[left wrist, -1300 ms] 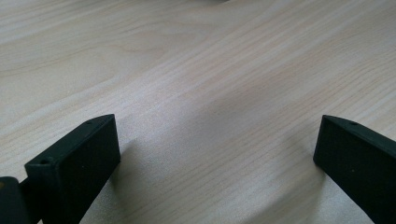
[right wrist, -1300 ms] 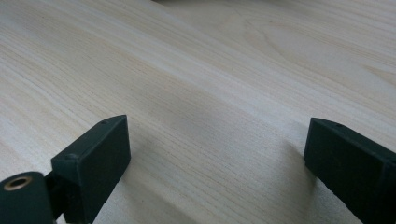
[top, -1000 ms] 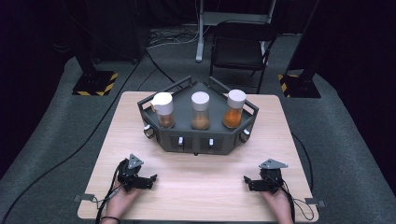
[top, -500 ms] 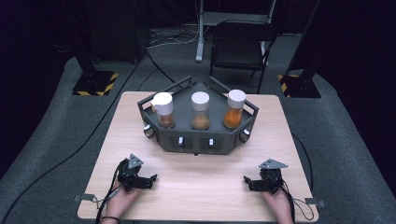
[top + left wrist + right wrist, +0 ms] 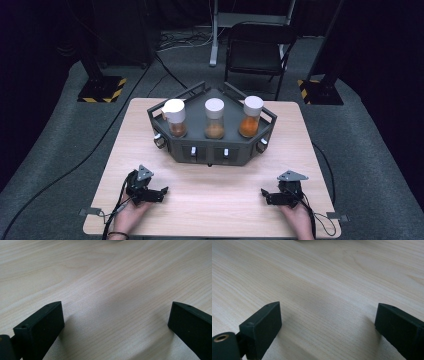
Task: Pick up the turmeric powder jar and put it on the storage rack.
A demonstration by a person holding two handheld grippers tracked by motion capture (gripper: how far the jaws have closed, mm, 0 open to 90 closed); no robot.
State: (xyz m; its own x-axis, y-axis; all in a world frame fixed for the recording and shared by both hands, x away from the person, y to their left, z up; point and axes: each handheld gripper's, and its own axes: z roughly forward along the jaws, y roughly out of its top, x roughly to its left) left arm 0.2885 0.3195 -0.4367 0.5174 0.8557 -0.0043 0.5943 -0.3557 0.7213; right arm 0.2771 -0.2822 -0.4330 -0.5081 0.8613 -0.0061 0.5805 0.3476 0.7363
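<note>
Black left gripper point(image 5: 161, 191), apparently pointing right, tabletop-level.

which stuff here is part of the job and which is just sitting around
In play: left gripper, right gripper, both open; three white-capped jars of orange-brown contents; their dark grey angular rack.

Lying about: black folding chair, striped stand bases.

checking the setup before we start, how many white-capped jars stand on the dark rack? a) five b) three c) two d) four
b, since the high view shows three jars side by side on the dark rack: the left jar, the middle jar and the right jar, each with a white cap.
</note>
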